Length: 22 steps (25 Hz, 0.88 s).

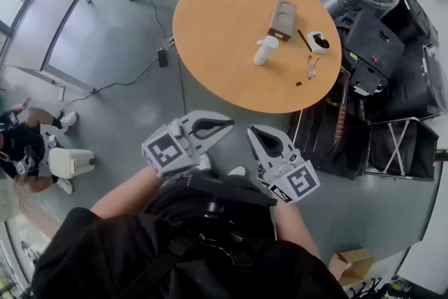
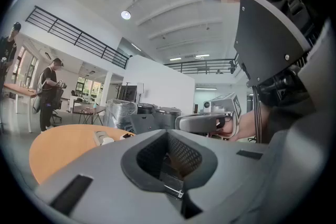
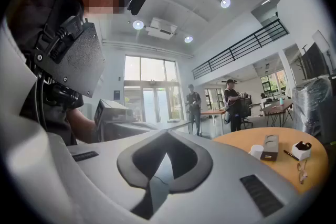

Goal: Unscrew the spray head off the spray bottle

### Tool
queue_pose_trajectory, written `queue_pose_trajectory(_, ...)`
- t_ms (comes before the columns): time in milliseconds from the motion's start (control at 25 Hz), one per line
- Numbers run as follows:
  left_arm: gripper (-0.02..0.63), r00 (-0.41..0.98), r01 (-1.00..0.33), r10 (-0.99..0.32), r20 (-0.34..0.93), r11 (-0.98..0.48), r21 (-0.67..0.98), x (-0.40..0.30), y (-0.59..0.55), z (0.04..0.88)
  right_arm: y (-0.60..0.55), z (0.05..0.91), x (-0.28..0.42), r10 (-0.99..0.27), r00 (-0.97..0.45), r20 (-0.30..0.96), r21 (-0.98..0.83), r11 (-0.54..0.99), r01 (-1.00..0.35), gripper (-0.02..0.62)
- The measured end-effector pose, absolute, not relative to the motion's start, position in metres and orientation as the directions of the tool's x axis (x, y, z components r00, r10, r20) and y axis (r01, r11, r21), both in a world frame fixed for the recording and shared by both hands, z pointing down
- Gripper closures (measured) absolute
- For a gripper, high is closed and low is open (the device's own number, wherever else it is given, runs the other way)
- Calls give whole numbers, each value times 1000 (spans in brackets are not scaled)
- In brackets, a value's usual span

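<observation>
Lower centre: left gripper (image 1: 225, 124) jaws together, empty, held near the body, so no approach yet. Right gripper (image 1: 255, 132) likewise closed, empty. Upper right: white spray bottle (image 1: 265, 50), probably, untouched on the round table (image 1: 217, 31), well apart.

I saw a round wooden table (image 1: 210, 24) carrying a brown box (image 1: 282, 19), a black pen (image 1: 304, 40) and a pair of glasses (image 1: 312, 66) near its right edge. Black cases (image 1: 374, 45) stood just beside it on that side, and a black cable (image 1: 148, 7) trailed over the grey floor (image 1: 112, 52) to its left.
</observation>
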<state>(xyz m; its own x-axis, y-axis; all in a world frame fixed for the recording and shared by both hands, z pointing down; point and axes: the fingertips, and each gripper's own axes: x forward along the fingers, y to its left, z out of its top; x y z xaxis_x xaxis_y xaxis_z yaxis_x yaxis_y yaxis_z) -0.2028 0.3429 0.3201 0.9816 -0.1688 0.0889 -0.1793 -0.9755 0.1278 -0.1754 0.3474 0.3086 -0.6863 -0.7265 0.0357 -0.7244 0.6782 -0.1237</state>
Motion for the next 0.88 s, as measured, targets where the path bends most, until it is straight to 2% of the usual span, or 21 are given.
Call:
queue_pose_trajectory(400, 606, 981, -183, -171, 95, -973, 138, -186, 318, 330, 319, 315, -155, -730, -683, 19, -122, 676, -727, 604)
queue_pose_trajectory(880, 606, 969, -240, -229, 97, -962, 129, -113, 269, 327, 268, 309, -85, -687, -726, -22, -122, 723, -680, 604)
